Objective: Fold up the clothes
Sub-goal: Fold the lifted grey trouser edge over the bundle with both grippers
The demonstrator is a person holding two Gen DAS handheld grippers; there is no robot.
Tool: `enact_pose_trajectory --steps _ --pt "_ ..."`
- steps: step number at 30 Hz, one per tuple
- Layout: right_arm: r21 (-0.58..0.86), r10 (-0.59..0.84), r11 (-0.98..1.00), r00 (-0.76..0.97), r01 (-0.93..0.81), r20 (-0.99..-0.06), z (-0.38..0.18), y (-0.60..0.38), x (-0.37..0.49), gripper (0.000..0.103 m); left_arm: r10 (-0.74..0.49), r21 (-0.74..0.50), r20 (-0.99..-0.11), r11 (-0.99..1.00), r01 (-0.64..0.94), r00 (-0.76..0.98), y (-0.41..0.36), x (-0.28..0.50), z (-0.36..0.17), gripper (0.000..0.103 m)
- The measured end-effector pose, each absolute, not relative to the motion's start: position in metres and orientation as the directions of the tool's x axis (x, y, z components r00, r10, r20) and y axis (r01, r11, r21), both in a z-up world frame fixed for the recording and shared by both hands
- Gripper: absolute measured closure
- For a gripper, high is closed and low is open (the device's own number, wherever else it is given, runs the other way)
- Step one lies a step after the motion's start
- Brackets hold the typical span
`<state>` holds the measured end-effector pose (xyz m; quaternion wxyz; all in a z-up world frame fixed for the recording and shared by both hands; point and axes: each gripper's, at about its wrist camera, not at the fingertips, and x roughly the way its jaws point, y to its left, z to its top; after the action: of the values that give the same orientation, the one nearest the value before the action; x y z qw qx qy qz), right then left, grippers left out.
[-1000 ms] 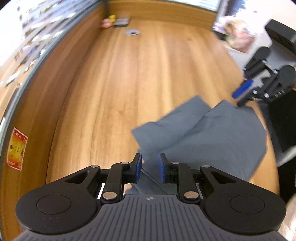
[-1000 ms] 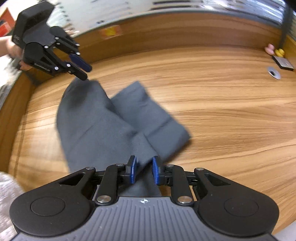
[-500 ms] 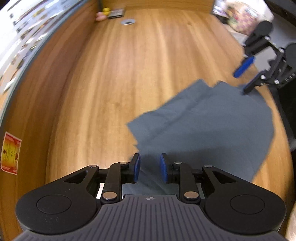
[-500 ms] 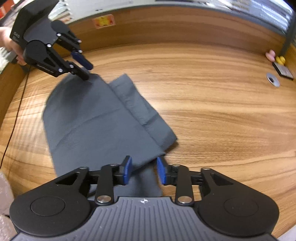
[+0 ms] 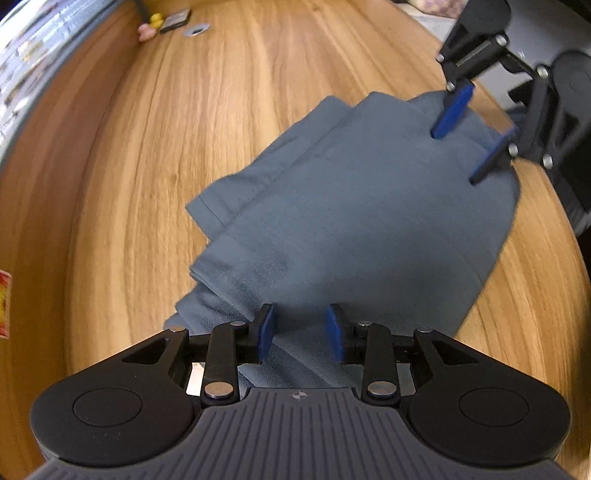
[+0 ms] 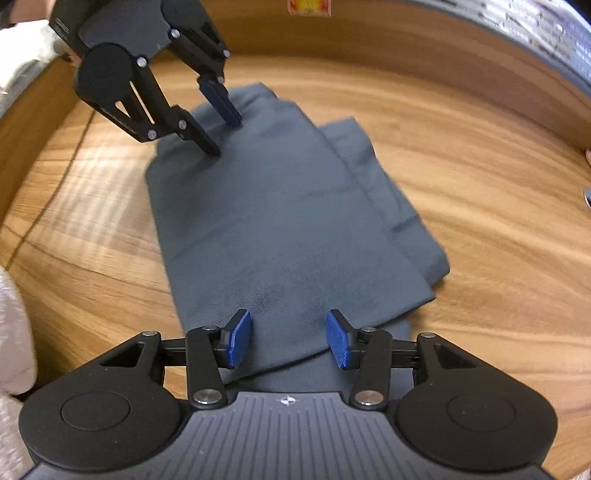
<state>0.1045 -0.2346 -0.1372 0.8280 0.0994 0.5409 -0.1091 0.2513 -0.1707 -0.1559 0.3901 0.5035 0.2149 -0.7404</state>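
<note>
Grey garment point(image 5: 354, 206) folded flat on the wooden table point(image 5: 155, 155), a gripper at each end, both letting go.

Seen from the left wrist: left gripper point(image 5: 301, 330) low over the near end of the cloth, jaws opening, fabric lying between the blue pads point(image 5: 266, 328) but not pressed by them. At the far right end, right gripper point(image 5: 469, 142) tilted down onto the cloth, jaws likewise opening, pad tips resting on or just above the fabric, nothing pinched. From the right wrist: same garment point(image 6: 280, 221) spread lengthways, a narrower folded layer sticking out along its right edge; right gripper point(image 6: 288, 338) spread over the near hem, left gripper point(image 6: 221, 134) at the far left corner. Small objects point(image 5: 166, 24) well apart at the far edge of the table, too blurred to name.
</note>
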Motion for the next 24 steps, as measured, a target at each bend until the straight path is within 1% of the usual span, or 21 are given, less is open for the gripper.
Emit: enact_pose_trajectory --steps 2,6,8,10,11,12,15,17,22,23,24 --pt "0.038 -0.084 0.953 0.38 0.301 -0.921 -0.144 -0.236 0.108 0.049 -0.389 0.1 -0.903 -0.607 0.788 -0.185 -0.166 0.248 -0.159 0.067" --pt "0.048 -0.092 0.938 0.378 0.344 -0.921 -0.147 -0.241 0.111 0.047 -0.387 0.047 -0.902 -0.525 0.85 -0.19 -0.168 0.255 -0.143 0.065" --pt "0.07 -0.107 0.911 0.396 0.407 -0.912 -0.137 -0.242 0.106 0.045 -0.408 0.046 -0.896 -0.472 0.88 -0.173 -0.165 0.262 -0.13 0.063" --pt "0.105 -0.136 0.863 0.425 0.495 -0.895 -0.125 -0.24 0.095 0.036 -0.432 0.069 -0.892 -0.428 0.901 -0.137 -0.161 0.268 -0.122 0.058" --pt "0.111 -0.154 0.843 0.433 0.527 -0.888 -0.122 -0.237 0.09 0.024 -0.437 0.077 -0.891 -0.411 0.909 -0.122 -0.16 0.272 -0.12 0.058" --pt "0.112 -0.177 0.822 0.437 0.559 -0.882 -0.118 -0.233 0.084 0.017 -0.437 0.083 -0.893 -0.397 0.914 -0.109 -0.158 0.276 -0.119 0.058" --pt "0.103 -0.217 0.777 0.418 0.622 -0.882 -0.117 -0.22 0.074 0.017 -0.42 0.095 -0.905 -0.345 0.934 -0.062 -0.155 0.287 -0.122 0.056" --pt "0.107 -0.232 0.738 0.399 0.667 -0.887 -0.121 -0.215 0.068 0.017 -0.389 0.068 -0.919 -0.315 0.947 -0.063 -0.158 0.292 -0.129 0.054" --pt "0.176 -0.223 0.635 0.396 0.752 -0.891 -0.139 -0.21 0.063 0.017 -0.351 0.012 -0.933 -0.265 0.964 -0.085 -0.159 0.293 -0.142 0.055" --pt "0.192 -0.224 0.624 0.409 0.758 -0.885 -0.142 -0.209 0.064 0.018 -0.353 0.008 -0.932 -0.256 0.967 -0.086 -0.157 0.291 -0.143 0.056" --pt "0.194 -0.232 0.62 0.413 0.76 -0.881 -0.144 -0.208 0.066 0.024 -0.354 0.005 -0.931 -0.244 0.97 -0.085 -0.156 0.289 -0.143 0.057"
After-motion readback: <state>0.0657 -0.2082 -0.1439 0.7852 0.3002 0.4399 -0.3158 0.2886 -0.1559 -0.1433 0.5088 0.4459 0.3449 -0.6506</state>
